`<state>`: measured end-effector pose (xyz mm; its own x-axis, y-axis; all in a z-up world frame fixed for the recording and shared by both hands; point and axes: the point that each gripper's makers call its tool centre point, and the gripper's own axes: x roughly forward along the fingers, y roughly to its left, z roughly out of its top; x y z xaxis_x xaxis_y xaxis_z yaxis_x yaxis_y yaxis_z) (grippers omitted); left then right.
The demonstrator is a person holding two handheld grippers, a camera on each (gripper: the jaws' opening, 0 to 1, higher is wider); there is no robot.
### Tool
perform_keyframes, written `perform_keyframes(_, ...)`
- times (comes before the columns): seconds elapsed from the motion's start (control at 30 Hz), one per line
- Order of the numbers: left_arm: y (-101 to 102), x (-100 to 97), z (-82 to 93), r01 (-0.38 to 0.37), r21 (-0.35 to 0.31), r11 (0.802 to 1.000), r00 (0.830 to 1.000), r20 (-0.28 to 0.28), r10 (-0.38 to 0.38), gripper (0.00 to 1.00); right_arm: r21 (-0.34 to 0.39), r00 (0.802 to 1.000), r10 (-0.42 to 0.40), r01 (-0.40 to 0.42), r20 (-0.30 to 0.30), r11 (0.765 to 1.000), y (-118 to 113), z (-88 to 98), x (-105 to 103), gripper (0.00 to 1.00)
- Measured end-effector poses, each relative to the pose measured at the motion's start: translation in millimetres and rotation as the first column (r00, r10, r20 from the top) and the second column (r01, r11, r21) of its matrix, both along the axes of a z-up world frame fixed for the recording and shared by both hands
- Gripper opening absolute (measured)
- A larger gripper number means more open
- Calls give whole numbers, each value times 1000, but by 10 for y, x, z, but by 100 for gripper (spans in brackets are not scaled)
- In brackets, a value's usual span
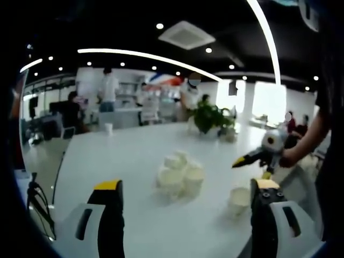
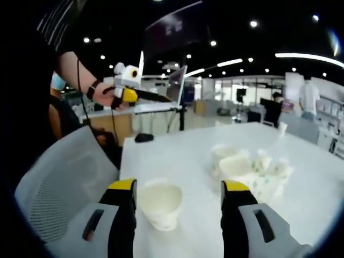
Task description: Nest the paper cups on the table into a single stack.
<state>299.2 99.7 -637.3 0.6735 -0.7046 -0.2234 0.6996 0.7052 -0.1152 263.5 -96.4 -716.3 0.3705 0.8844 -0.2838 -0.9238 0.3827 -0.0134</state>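
Between the spread, empty jaws of the right gripper (image 2: pixel 177 201), a lone paper cup (image 2: pixel 159 203) is standing upright: light, thin-walled, crushable, best pinched gently across the rim. Beyond, toward two o'clock, clustered cups (image 2: pixel 251 172) are sitting, possibly part-nested. Left gripper (image 1: pixel 188 201) is hanging unclenched.

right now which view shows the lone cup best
The right gripper view: the lone cup stands upright, large and close between that gripper's open jaws. The left gripper view shows it small, at the table's near edge, partly behind a jaw.
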Motion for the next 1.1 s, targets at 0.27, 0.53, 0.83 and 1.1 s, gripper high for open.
perform_keyframes(0.27,-11,26,34,8,-2,1000,1000,11,-8,99,-14,1000,-31,31,-1,999,-126,24,-15,60)
perform_keyframes(0.53,0,39,37,8,-2,1000,1000,8,-8,99,-33,997,-76,76,-2,997,-316,30,2,59)
perform_keyframes(0.83,-18,59,61,11,-8,1000,1000,16,-11,99,-44,985,-174,173,-13,984,-659,2,44,58)
perform_keyframes(1.1,-27,73,49,14,-11,1000,1000,13,-14,99,-61,966,-257,256,-8,965,-960,13,113,57)
